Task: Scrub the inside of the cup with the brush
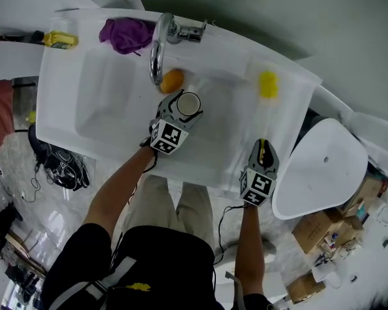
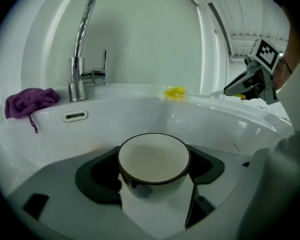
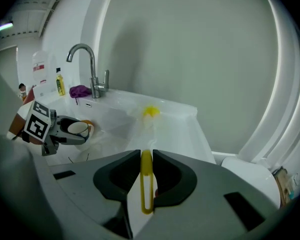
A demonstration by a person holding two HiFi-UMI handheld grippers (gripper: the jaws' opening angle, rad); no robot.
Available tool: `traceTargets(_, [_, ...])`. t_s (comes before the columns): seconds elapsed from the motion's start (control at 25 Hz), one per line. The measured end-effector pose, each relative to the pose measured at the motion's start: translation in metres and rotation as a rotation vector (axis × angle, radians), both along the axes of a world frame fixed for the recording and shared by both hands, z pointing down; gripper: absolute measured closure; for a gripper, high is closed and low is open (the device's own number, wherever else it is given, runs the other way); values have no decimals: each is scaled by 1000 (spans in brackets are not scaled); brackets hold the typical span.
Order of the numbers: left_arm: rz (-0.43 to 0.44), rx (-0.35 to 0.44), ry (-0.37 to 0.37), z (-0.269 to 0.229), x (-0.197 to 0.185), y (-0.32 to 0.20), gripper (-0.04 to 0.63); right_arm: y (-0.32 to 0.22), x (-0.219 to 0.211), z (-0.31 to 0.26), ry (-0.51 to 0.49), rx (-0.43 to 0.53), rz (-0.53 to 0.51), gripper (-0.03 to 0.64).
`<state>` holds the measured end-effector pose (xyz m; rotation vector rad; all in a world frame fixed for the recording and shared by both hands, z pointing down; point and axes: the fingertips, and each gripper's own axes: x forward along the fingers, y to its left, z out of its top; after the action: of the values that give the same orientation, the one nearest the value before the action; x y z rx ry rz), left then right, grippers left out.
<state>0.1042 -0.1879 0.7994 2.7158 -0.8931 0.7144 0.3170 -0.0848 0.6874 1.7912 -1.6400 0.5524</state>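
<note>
A white cup (image 1: 189, 103) with a dark rim is upright over the sink basin (image 1: 110, 112), mouth up and empty inside (image 2: 154, 159). My left gripper (image 1: 183, 108) is shut on it, one jaw on either side of its wall (image 2: 152, 173). The brush lies along the sink's right ledge, its yellow head (image 1: 268, 84) at the far end. Its yellow loop handle (image 3: 146, 184) sits between the jaws of my right gripper (image 3: 146, 170), which are shut on it. That right gripper (image 1: 264, 146) is at the sink's front right corner, well apart from the cup.
A chrome faucet (image 1: 158, 50) arches over the basin, with an orange object (image 1: 171, 81) beneath its spout. A purple cloth (image 1: 126, 34) and a yellow bottle (image 1: 59, 40) rest on the back ledge. A white toilet lid (image 1: 317, 166) stands to the right, cardboard boxes (image 1: 323, 228) beyond it.
</note>
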Motion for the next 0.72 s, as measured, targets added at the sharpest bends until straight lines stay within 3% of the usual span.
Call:
traceTargets(0.32, [55,44,-24,-36,-4,8,189,-12,-28,-80,-64,60,-146,518])
traceTargets(0.72, [55,84,0,-101,-7,4,189,-17,-92,-192,-212,39,-349,537])
